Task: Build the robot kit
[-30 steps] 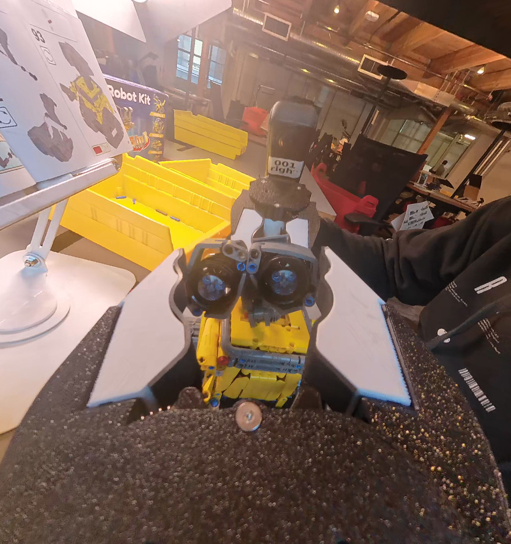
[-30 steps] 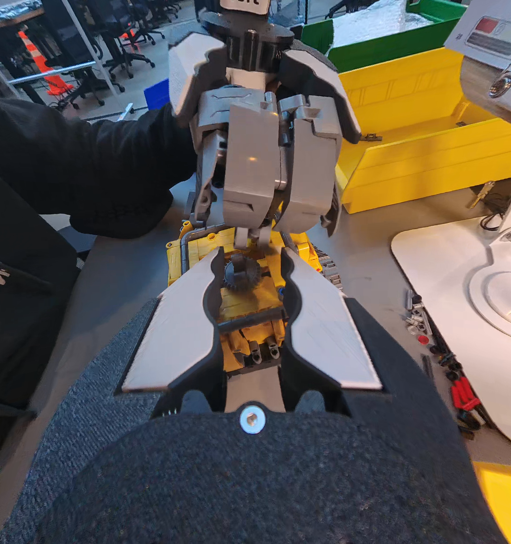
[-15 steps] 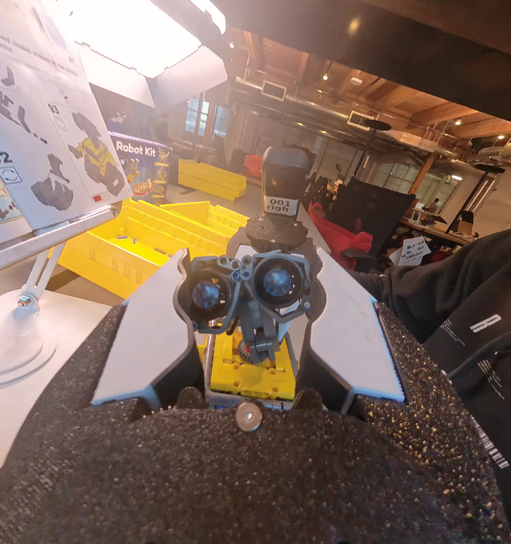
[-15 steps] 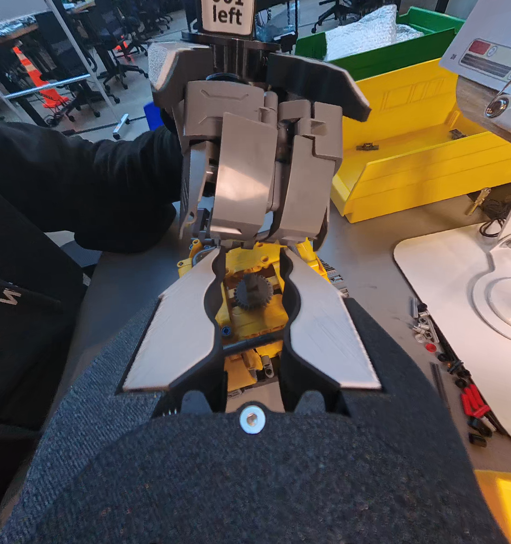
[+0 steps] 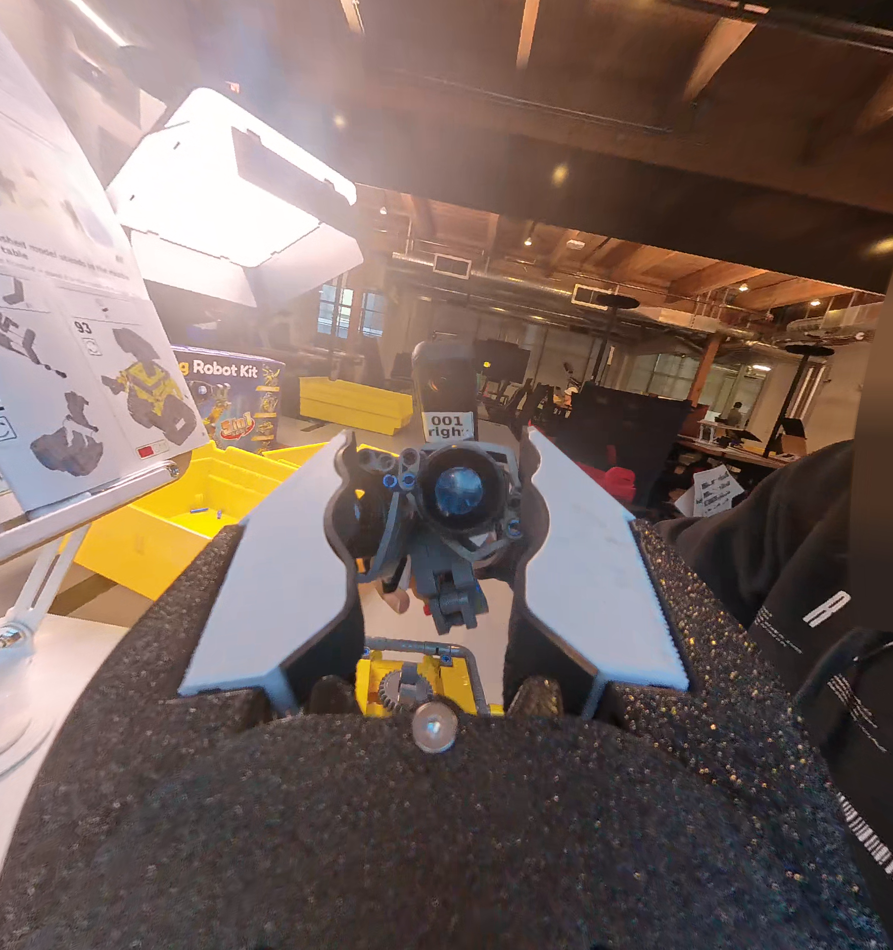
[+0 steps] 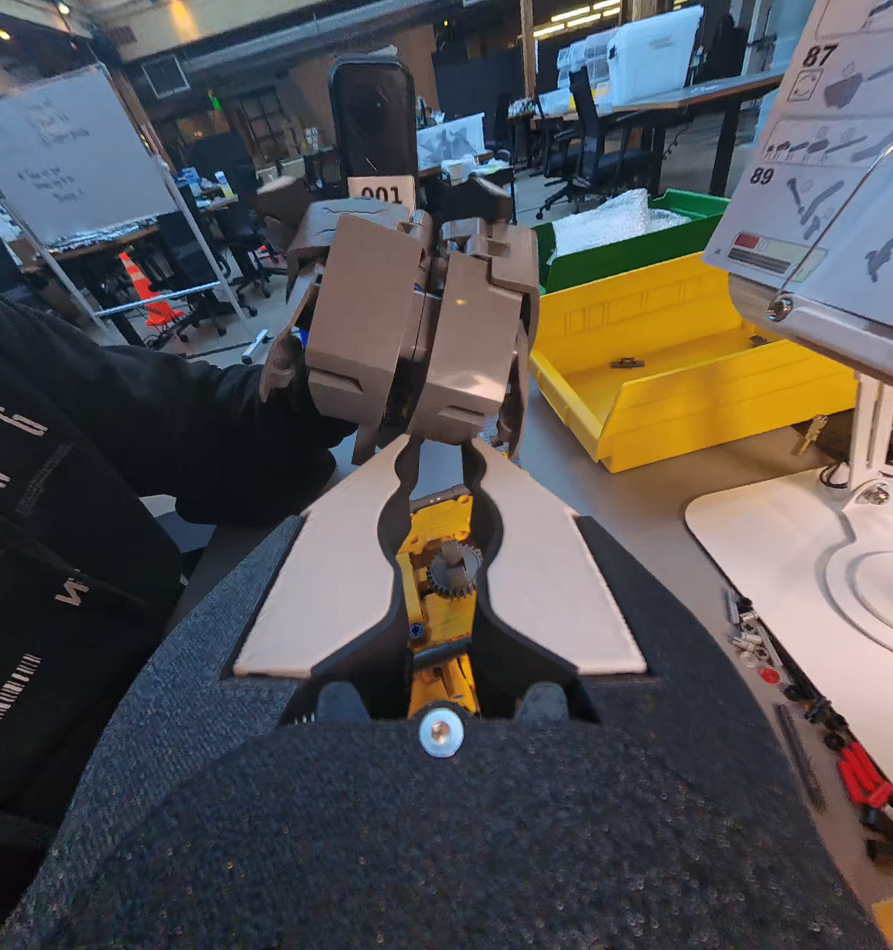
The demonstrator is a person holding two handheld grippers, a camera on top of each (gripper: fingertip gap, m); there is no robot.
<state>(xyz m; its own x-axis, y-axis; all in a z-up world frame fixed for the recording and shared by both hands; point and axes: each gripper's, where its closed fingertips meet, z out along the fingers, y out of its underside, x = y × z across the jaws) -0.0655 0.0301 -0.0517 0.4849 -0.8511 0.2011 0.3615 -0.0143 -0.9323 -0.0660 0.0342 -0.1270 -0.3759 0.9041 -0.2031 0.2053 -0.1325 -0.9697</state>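
On the far left of the left wrist view an open instruction booklet (image 5: pixel 69 360) leans on a white metal stand (image 5: pixel 28 606), with yellow plastic bins (image 5: pixel 177 519) behind it on the grey worktop (image 6: pixel 639 504). The left gripper (image 5: pixel 436 493) is clamped on a grey brick-built robot head with two round blue-lensed eyes (image 5: pixel 452 501), held in the air clear of the body. Below it, on the worktop, stands the yellow brick-built robot body with a grey gear on top (image 5: pixel 413 686). In the right wrist view a black sleeve (image 6: pixel 151 411) reaches in from the left, and the grey head (image 6: pixel 413 334) shows from behind, just above the right gripper (image 6: pixel 439 452). That gripper's fingers (image 6: pixel 331 576) stand a little apart on either side of the yellow body (image 6: pixel 439 581); I cannot tell whether they press on it. To the right lie a yellow bin (image 6: pixel 691 370), a green bin (image 6: pixel 634 247), the stand's white base (image 6: pixel 793 565) and small loose red and black pins (image 6: pixel 855 781).
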